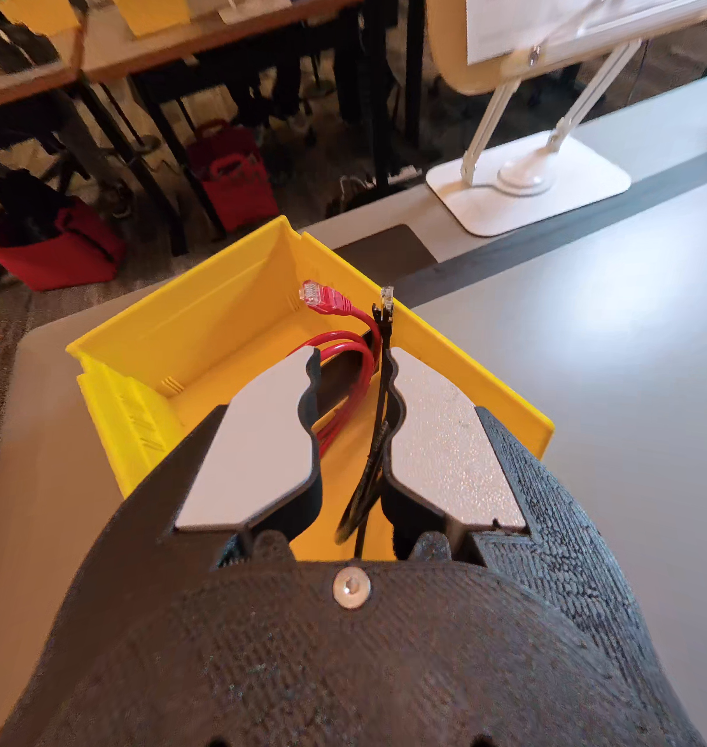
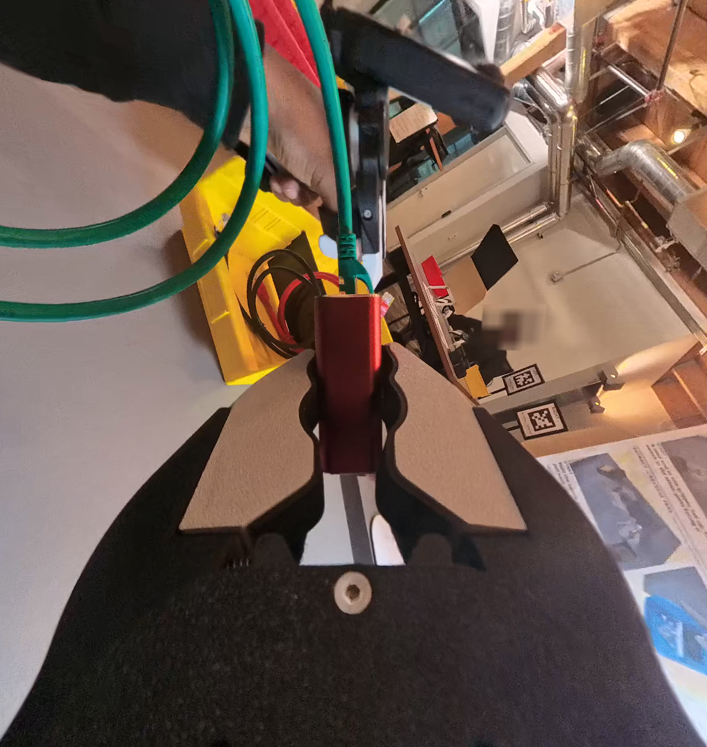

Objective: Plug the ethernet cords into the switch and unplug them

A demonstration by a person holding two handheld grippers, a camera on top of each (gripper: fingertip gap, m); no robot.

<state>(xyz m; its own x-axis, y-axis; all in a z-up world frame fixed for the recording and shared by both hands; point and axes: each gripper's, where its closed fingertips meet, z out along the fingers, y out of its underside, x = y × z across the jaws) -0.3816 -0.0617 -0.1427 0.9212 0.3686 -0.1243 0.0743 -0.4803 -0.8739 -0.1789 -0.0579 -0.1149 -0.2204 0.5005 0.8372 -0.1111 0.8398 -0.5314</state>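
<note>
Switch point(image 2: 348, 388), red and boxy, sits clamped in your right gripper point(image 2: 348, 364), long axis along the fingers, port end pointing away with a green cord point(image 2: 238, 226) plugged in. Your left gripper point(image 1: 352, 359) is spread over the yellow bin point(image 1: 206, 323), a black cord point(image 1: 382, 388) against its right finger, plug up. A red cord point(image 1: 344, 355) is coiled just beyond, in your way.
</note>
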